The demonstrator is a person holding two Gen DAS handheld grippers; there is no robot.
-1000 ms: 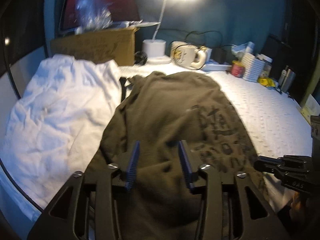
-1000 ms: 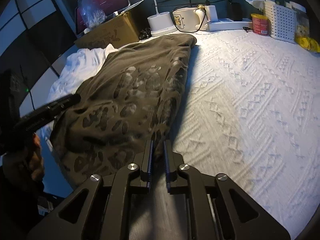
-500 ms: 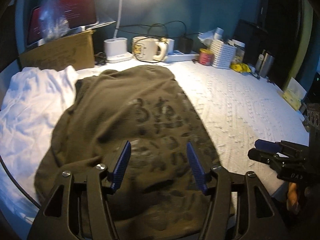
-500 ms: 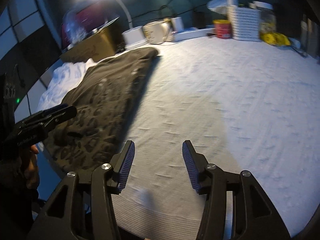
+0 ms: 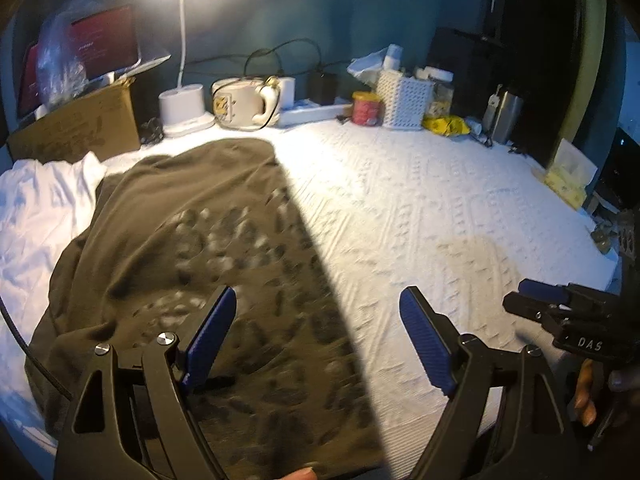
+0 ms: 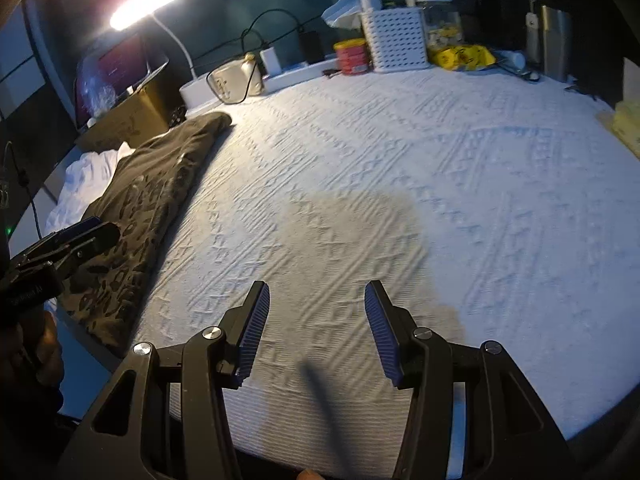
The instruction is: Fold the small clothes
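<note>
A folded olive-brown shirt [image 5: 192, 248] with a dark print lies on the left part of the white textured bedspread [image 5: 420, 216], partly over a crumpled white garment [image 5: 36, 216]. My left gripper [image 5: 318, 308] hovers over the shirt's right edge near the front; its jaws are opening and nothing is between them. The right gripper [image 5: 540, 300] shows at the right edge of this view. In the right wrist view my right gripper [image 6: 316, 304] stands open over bare bedspread [image 6: 440, 184], clear of the shirt [image 6: 160, 188] at the left, where the left gripper [image 6: 76, 236] also appears.
Along the far wall stand a cardboard box [image 5: 80, 128], a lit desk lamp [image 5: 184, 104], a white mug [image 5: 240, 106], a red tin [image 5: 366, 108], a white perforated basket [image 5: 404, 100] and a metal flask [image 5: 506, 116]. A yellow packet [image 6: 624, 124] lies at the right edge.
Both grippers have let go of the shirt and swung to the right. The left jaws have widened steadily. The right jaws went from nearly shut to open over bare bedspread.
</note>
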